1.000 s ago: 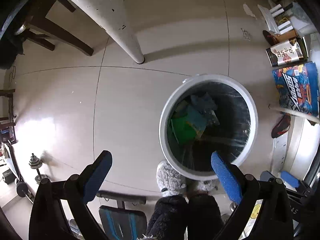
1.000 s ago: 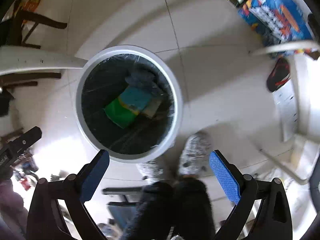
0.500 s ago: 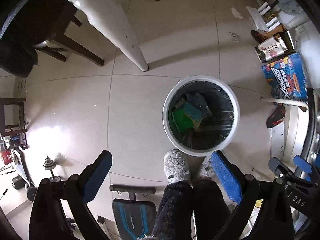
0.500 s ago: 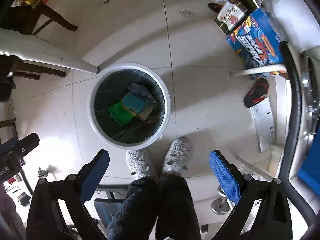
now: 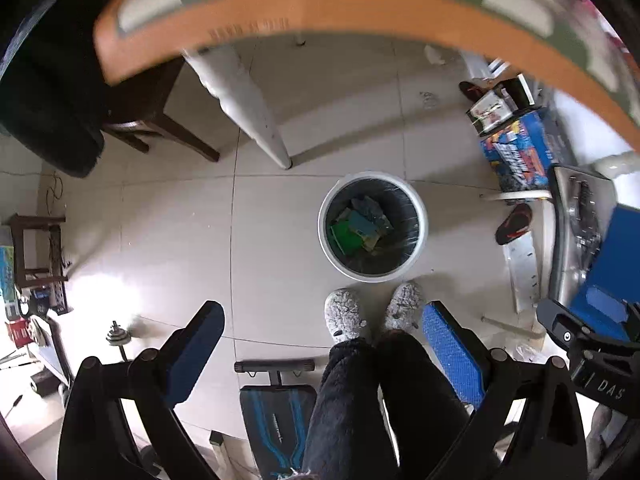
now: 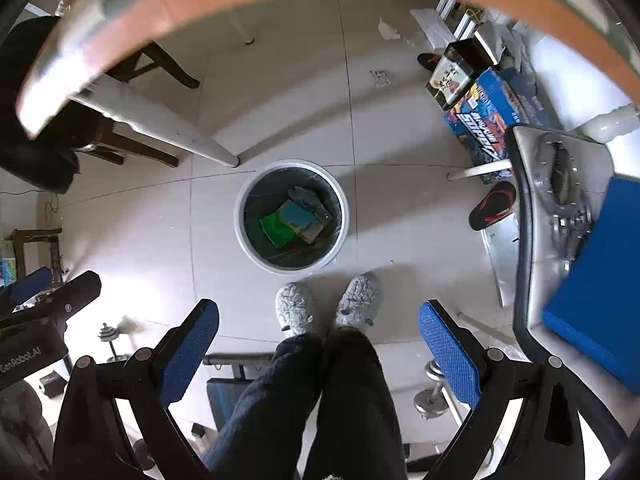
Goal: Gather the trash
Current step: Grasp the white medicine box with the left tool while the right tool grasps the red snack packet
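A round white trash bin point(image 5: 421, 236) with a black liner stands on the tiled floor far below both grippers; it also shows in the right wrist view point(image 6: 240, 222). Inside lie a green packet point(image 5: 344, 235), a blue packet point(image 6: 295, 215) and other wrappers. My left gripper point(image 5: 322, 346) is open and empty, high above the floor. My right gripper point(image 6: 319, 342) is open and empty, also high up. The right gripper's body shows at the right edge of the left wrist view point(image 5: 588, 344).
An orange-edged table rim point(image 5: 320, 4) curves across the top, with a white leg point(image 5: 256, 116) near the bin. The person's grey slippers point(image 5: 344, 318) stand before the bin. Blue boxes point(image 6: 492, 116), a red-black slipper point(image 6: 494, 206), a chair point(image 5: 132, 120) and dumbbells point(image 6: 434, 396) surround.
Both grippers have risen well above the bin, which now looks much smaller. The table edge has come into view at the top. Both stay open and empty.
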Tool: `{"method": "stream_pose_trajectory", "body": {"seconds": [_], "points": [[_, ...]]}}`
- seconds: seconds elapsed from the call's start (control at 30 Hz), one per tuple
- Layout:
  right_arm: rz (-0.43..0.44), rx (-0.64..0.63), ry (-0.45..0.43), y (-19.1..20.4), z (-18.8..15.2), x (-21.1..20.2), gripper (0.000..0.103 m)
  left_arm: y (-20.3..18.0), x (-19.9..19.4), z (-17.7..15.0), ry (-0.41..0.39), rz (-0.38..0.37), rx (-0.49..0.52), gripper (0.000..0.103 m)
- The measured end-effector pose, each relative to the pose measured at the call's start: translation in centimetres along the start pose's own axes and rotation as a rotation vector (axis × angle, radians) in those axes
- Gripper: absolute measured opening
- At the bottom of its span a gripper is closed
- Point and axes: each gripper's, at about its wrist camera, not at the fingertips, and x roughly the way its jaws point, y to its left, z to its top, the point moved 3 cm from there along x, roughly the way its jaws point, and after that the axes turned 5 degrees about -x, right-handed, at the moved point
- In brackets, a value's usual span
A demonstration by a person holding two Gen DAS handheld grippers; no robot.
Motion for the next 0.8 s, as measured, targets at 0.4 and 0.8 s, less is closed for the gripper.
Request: {"method": "stream_pose_trajectory", "body": {"seconds": [0.4, 0.8], "points": [[0.104, 0.031, -0.116, 1.2, 3.0, -13.7, 0.101, 0.5, -12.1, 3.5, -0.170, 0.017, -0.057, 0.101], [0.070, 0.114, -0.243, -9.9, 22.4, -20.5, 0.101, -7.9, -17.5, 19.8, -0.315, 0.039, -0.072, 0.103]]}}
